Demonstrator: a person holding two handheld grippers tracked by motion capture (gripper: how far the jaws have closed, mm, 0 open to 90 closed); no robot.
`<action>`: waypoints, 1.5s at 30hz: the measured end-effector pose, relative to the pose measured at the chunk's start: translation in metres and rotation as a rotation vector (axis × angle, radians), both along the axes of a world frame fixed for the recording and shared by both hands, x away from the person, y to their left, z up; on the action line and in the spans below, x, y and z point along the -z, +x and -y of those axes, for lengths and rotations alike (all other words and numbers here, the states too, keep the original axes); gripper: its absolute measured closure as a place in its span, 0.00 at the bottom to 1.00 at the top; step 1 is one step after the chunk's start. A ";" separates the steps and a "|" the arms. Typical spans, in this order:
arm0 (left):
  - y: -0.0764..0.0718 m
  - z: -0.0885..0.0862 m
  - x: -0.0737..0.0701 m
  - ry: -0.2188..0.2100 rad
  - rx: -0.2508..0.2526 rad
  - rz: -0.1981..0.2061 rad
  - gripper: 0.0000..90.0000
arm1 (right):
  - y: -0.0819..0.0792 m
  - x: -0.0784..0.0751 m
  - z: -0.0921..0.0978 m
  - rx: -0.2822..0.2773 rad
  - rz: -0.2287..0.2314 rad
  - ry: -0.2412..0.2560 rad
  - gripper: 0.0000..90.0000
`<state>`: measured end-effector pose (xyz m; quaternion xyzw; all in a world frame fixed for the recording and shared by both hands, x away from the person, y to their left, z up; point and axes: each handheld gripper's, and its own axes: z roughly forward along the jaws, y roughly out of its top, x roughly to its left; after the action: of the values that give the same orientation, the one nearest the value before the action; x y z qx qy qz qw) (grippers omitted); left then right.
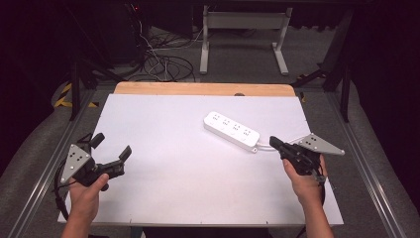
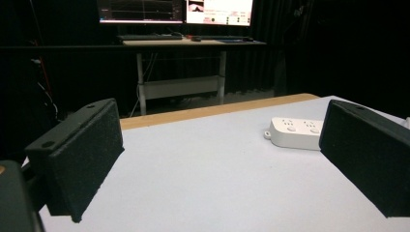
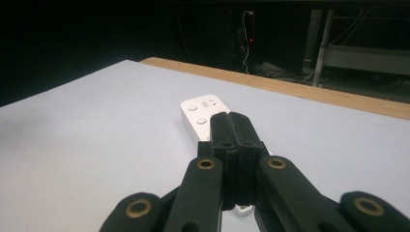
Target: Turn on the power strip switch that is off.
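Your two hands enter from the near edge of the table [image 1: 188, 178], each holding one tool. Your left hand [image 1: 89, 191] grips the left tool [image 1: 110, 147] at the near left of the white surface. Its jaws stand wide apart and hold nothing; the left gripper view shows bare table between the two black pads.

Your right hand [image 1: 304, 178] grips the right tool [image 1: 274, 142] at the right side of the table. Its jaws are pressed together with nothing visible between them; the right gripper view confirms the two pads [image 3: 232, 130] meeting face to face.

A white power strip [image 1: 232, 130] lies flat on the table, right of centre, set at an angle with its sockets facing up. The closed tip of the right tool sits just beside the strip's near right end, where a white cord leaves it. Actual contact cannot be determined. The left tool is well apart from the strip.

A bare wooden band [image 1: 203, 89] runs along the far edge of the table.
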<state>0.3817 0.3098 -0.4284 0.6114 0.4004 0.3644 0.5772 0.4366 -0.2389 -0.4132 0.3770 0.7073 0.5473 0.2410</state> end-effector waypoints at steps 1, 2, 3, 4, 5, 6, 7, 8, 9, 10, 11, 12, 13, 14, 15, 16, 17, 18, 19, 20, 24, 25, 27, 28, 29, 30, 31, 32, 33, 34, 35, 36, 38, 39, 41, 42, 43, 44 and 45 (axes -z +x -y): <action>0.000 0.000 0.000 0.003 0.000 -0.001 0.03 | 0.000 0.000 0.000 0.000 0.000 0.000 1.00; 0.000 0.000 0.000 0.002 0.002 -0.002 0.03 | 0.004 -0.001 -0.004 0.003 -0.013 -0.016 1.00; 0.000 0.000 0.000 0.003 0.003 -0.002 0.03 | 0.006 -0.001 -0.006 0.004 -0.025 -0.023 1.00; 0.000 0.000 0.000 0.006 0.003 -0.002 0.03 | 0.006 -0.001 -0.006 0.004 -0.025 -0.023 1.00; 0.000 0.000 0.000 0.008 0.002 -0.001 0.03 | 0.010 -0.002 -0.011 -0.001 -0.037 -0.032 1.00; 0.000 0.000 0.000 0.003 0.002 -0.001 0.03 | 0.011 -0.002 -0.013 -0.003 -0.044 -0.036 1.00; 0.000 0.000 0.000 0.003 0.001 0.000 0.03 | 0.011 -0.002 -0.013 -0.003 -0.044 -0.036 1.00; 0.000 0.000 0.000 0.004 0.001 0.000 0.03 | 0.014 -0.002 -0.018 -0.005 -0.056 -0.042 1.00; 0.000 0.000 0.000 0.003 0.001 -0.002 0.03 | 0.014 -0.002 -0.018 -0.005 -0.056 -0.042 1.00; 0.000 0.000 0.000 0.004 0.001 -0.002 0.03 | 0.016 -0.003 -0.019 -0.007 -0.062 -0.050 1.00; 0.000 0.000 0.001 0.005 0.002 -0.002 0.03 | 0.018 -0.003 -0.021 -0.007 -0.070 -0.055 1.00; 0.000 0.000 0.001 0.005 0.004 -0.003 0.03 | 0.019 -0.003 -0.021 -0.004 -0.079 -0.063 1.00; 0.001 0.000 0.001 0.010 0.004 -0.003 0.03 | 0.024 -0.004 -0.023 -0.001 -0.093 -0.075 1.00; 0.001 0.000 0.001 0.008 0.004 -0.003 0.03 | 0.027 -0.005 -0.023 0.004 -0.104 -0.082 1.00; 0.001 0.000 0.001 0.009 0.003 -0.001 0.03 | 0.029 -0.006 -0.024 0.005 -0.110 -0.086 1.00; 0.001 0.000 0.001 0.009 0.003 -0.001 0.03 | 0.031 -0.007 -0.025 0.006 -0.115 -0.091 1.00; 0.001 0.000 0.001 0.006 0.005 -0.003 0.03 | 0.033 -0.008 -0.026 0.005 -0.122 -0.096 1.00; 0.002 0.001 0.001 0.005 0.006 -0.002 0.03 | 0.036 -0.009 -0.028 0.006 -0.128 -0.103 1.00; 0.002 0.001 0.001 0.004 0.005 -0.005 0.03 | 0.038 -0.009 -0.030 0.001 -0.131 -0.115 1.00; 0.002 0.001 0.001 0.006 0.008 -0.004 0.03 | 0.040 -0.010 -0.032 0.002 -0.135 -0.124 1.00; 0.002 0.002 0.001 0.009 0.009 -0.003 0.03 | 0.049 -0.012 -0.041 0.003 -0.148 -0.162 1.00; 0.003 0.002 0.001 0.009 0.009 -0.003 0.03 | 0.049 -0.012 -0.041 0.003 -0.148 -0.162 1.00; 0.003 0.001 0.001 0.004 0.009 -0.007 0.02 | 0.054 -0.015 -0.047 0.005 -0.160 -0.184 1.00; 0.003 0.001 0.001 0.003 0.011 -0.007 0.02 | 0.056 -0.015 -0.050 0.007 -0.165 -0.190 1.00; 0.003 0.001 0.001 0.002 0.008 -0.006 0.02 | 0.056 -0.015 -0.050 0.007 -0.165 -0.190 1.00; 0.003 0.001 0.000 0.004 0.011 -0.005 0.02 | 0.059 -0.016 -0.052 0.009 -0.168 -0.204 1.00; 0.003 0.001 0.000 0.004 0.010 -0.003 0.02 | 0.059 -0.016 -0.052 0.009 -0.168 -0.204 1.00; 0.003 0.001 0.000 -0.002 0.011 -0.002 0.02 | 0.060 -0.015 -0.054 0.012 -0.170 -0.210 1.00; 0.003 0.001 0.000 0.000 0.014 0.000 0.02 | 0.063 -0.014 -0.057 0.013 -0.179 -0.221 1.00; 0.003 0.001 0.000 0.000 0.014 0.000 0.02 | 0.063 -0.014 -0.057 0.013 -0.179 -0.221 1.00; 0.003 0.001 0.000 -0.002 0.019 0.001 0.02 | 0.065 -0.012 -0.060 0.011 -0.189 -0.245 1.00; 0.003 0.001 0.000 -0.001 0.022 0.002 0.01 | 0.066 -0.010 -0.061 0.014 -0.193 -0.249 1.00; 0.002 0.002 -0.001 0.004 0.028 0.005 0.01 | 0.068 -0.008 -0.063 0.010 -0.200 -0.261 1.00; 0.002 0.002 -0.001 0.004 0.030 0.006 0.01 | 0.068 -0.008 -0.063 0.010 -0.200 -0.261 1.00; 0.002 0.002 -0.001 0.005 0.031 0.003 0.01 | 0.071 -0.006 -0.065 0.014 -0.210 -0.265 1.00; 0.003 0.002 -0.001 0.006 0.032 0.002 0.01 | 0.072 -0.005 -0.065 0.016 -0.212 -0.269 1.00; 0.003 0.002 -0.001 0.007 0.032 0.002 0.01 | 0.073 -0.005 -0.066 0.018 -0.217 -0.272 1.00; 0.002 0.002 -0.001 0.008 0.033 0.003 0.01 | 0.075 -0.004 -0.067 0.019 -0.219 -0.275 1.00; 0.002 0.002 -0.001 0.009 0.034 0.003 0.01 | 0.076 -0.004 -0.067 0.020 -0.222 -0.279 1.00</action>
<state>0.3841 0.3076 -0.4277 0.6202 0.3875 0.3574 0.5809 0.5125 -0.1716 -0.4092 0.4050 0.7948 0.3965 0.2167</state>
